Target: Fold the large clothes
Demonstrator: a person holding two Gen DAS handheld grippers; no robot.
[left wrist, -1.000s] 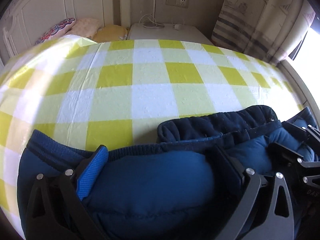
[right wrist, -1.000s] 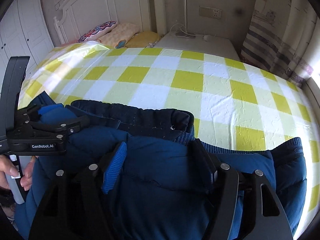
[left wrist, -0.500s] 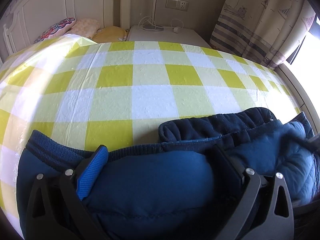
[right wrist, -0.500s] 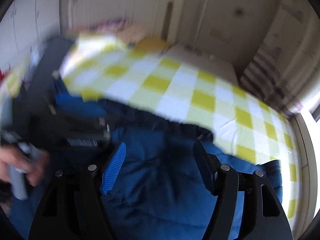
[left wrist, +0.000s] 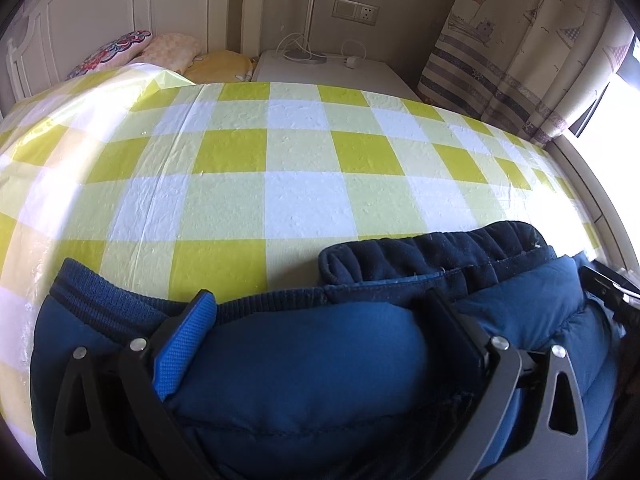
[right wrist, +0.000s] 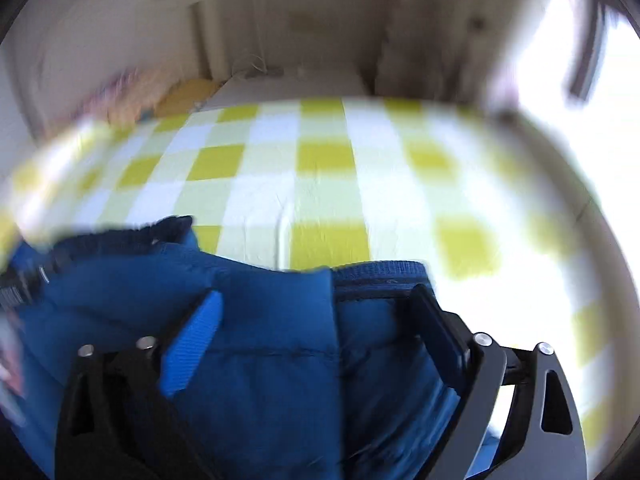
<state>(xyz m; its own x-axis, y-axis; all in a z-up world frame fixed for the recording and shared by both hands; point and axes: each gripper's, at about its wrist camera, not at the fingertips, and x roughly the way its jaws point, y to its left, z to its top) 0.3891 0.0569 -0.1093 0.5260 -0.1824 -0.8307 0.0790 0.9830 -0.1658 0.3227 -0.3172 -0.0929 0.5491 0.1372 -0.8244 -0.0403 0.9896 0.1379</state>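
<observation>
Two low, close wrist views over jacket (left wrist: 304, 364) toward headboard (left wrist: 120, 8).

The blurred frame shows the right tongs (right wrist: 316, 312) spread wide at the bottom, straddling a puffy blue jacket (right wrist: 260, 320). The yellow-checked bed (right wrist: 320, 184) fills the middle of the frame.

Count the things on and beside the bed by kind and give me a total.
Jackets: 1
Pillows: 3
Checked covers: 1
Nightstands: 1
Curtains: 1
Total: 7
</observation>
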